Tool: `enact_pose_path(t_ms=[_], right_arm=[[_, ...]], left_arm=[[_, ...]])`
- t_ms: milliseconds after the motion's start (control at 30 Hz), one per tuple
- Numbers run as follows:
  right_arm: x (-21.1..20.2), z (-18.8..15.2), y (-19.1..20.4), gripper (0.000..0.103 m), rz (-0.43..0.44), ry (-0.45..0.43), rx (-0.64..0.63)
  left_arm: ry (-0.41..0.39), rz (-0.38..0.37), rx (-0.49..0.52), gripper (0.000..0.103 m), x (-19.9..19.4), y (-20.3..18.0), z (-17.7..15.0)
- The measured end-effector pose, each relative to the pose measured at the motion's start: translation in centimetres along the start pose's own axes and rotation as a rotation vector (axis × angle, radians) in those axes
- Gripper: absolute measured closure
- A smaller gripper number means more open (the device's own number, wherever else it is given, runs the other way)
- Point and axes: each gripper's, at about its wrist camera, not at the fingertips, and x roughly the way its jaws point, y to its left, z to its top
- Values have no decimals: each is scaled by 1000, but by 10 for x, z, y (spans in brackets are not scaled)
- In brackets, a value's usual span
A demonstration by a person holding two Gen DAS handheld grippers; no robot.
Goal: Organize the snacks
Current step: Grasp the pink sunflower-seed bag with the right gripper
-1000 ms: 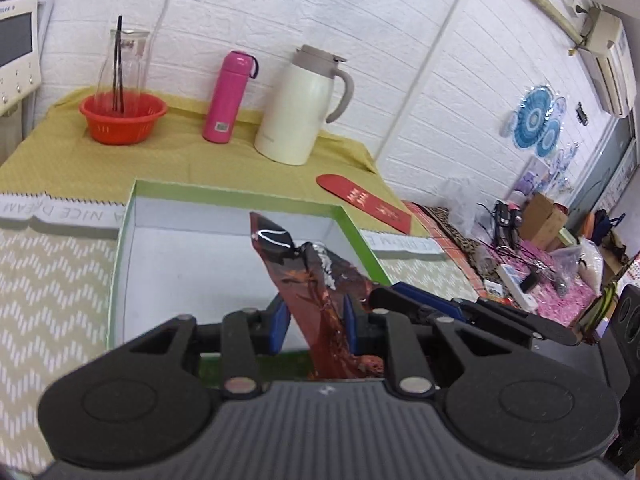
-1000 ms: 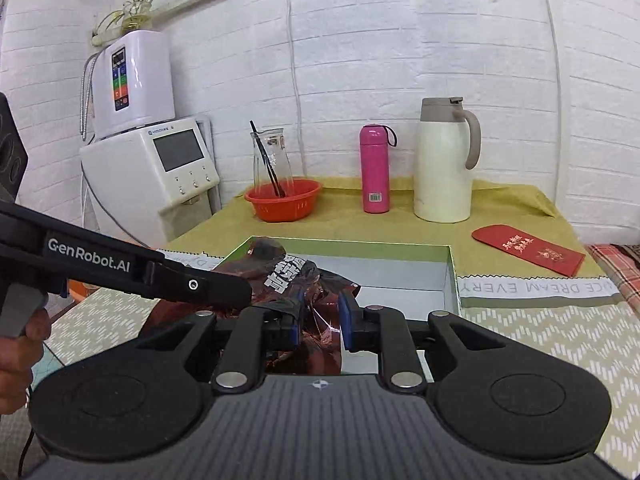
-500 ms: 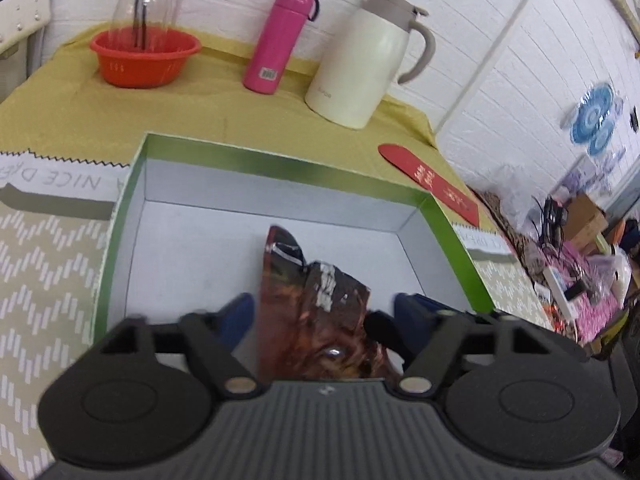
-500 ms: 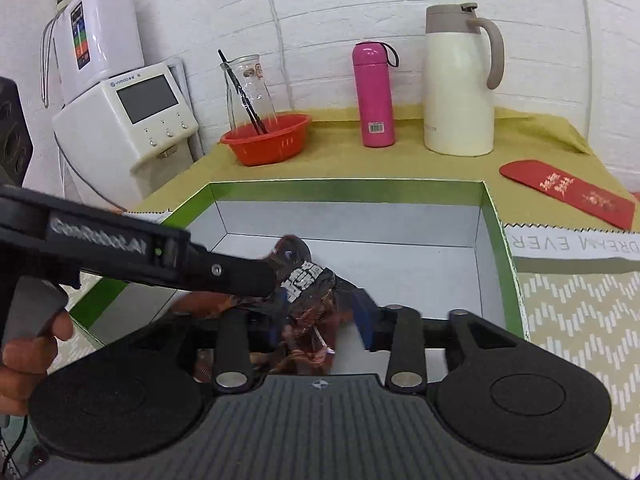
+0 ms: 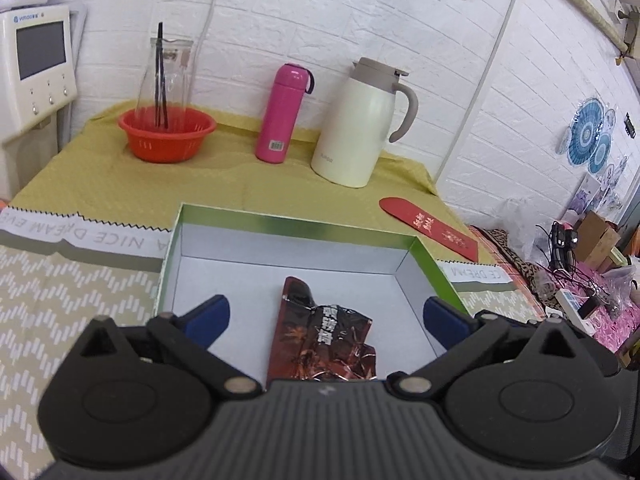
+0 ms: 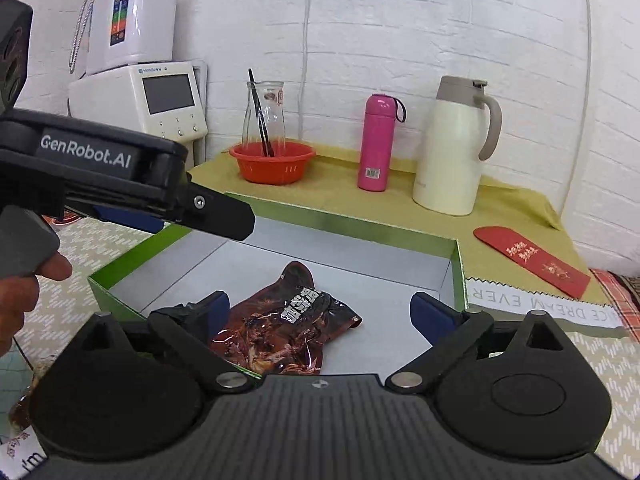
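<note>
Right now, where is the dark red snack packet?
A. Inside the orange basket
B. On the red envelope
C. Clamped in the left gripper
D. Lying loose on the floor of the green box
D: the snack packet lies on the white floor of the green box, both grippers open.

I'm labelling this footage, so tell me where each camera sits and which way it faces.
Left wrist: rides on the left tongs, looking forward and down into the green box; its own blue fingers spread wide around the snack bag.
Right wrist: rides on the right tongs, facing the same box from its right side; shows its open fingers, plus the left tongs and the person's hand.
Shared: snack bag, box, pink bottle, white jug, red bowl.
</note>
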Motion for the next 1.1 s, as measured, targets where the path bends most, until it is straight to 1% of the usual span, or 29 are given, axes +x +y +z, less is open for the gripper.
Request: enact_pose_path(t_ms=[100,233,400,500,600,667,733,867,1000,1100], right_arm=[[-27,3,12,0,-1,-34,-31],[-64,0,23,0,-1,-59,-62],[-106,-25,36,0,51,-76,-64],[-124,-49,44,0,102,-82,-21],[-130,-71,53,0,156,-59,48],[-130,-85,61,0,179,-36,90],[-129,-96,69,0,191,-31,114],[-123,-110,90,0,231,29,91],[-116,-111,103,0,239,62,51],[-114,-112,107,0,240,72,42]], left_arm=[[-28,3,17,0,-28,-8,-4],[-33,27,39,0,-64,-18,-20],[-37,28,60,0,-104,-18,-54],[-48,63,70,0,-123,-15,-79],[-42,84,58,0,-136,-9,-104],[-28,86,25,0,-144,-2,-122],[-15,90,-22,0,-149,6,-136],[27,95,-78,0,-155,21,-157],[39,97,-81,0,-161,26,-167],[38,74,-73,0,-165,24,-171]])
